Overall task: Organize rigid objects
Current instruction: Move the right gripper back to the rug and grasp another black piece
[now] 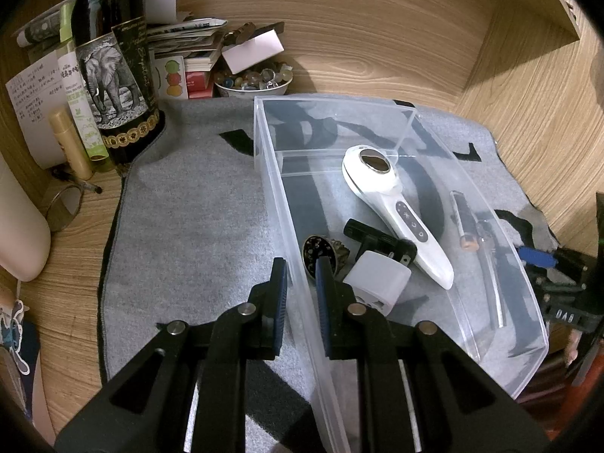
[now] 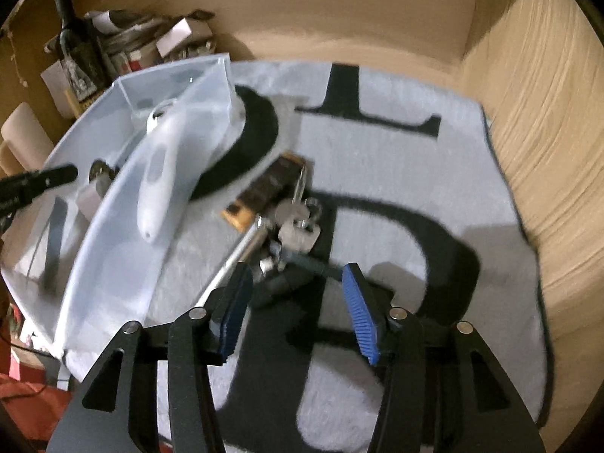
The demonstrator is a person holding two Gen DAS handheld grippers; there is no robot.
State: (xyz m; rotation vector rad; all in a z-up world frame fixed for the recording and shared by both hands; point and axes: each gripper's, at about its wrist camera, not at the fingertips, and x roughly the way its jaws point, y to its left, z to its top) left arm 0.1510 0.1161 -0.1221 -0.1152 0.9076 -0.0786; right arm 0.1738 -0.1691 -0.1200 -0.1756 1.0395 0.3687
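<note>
- Clear plastic bin [image 1: 377, 120] sits on the grey mat [image 1: 188, 207] that covers my table [image 1: 415, 37], its long left wall running straight toward my left claw [image 1: 302, 275].
- My left claw is pinched narrow on that left wall, one pad outside and one inside the rim.
- Inside the bin lie a white handheld device [image 1: 396, 207], a white plug adapter [image 1: 377, 283], a black plug [image 1: 377, 241], a round metal grinder [image 1: 319, 253], a battery [image 1: 462, 219] and a thin rod [image 1: 490, 275] along the right wall.
- The bin's far end is an empty partitioned pocket, and the middle floor is bare.
- Left of the bin the mat lies open up to a wine bottle [image 1: 113, 75] and stacked papers at the back corner.
- My right claw [image 2: 298, 283] stands half wide with nothing between its pads, hovering over the mat just right of the bin.
- Just ahead of it a small heap waits on the mat: a padlock with key [image 2: 302, 222], a metal rod [image 2: 234, 260], a dark box [image 2: 268, 188] and some dark small parts I cannot identify through the blur.
- Right of the heap the mat is open up to the wooden side wall [image 2: 547, 151].
</note>
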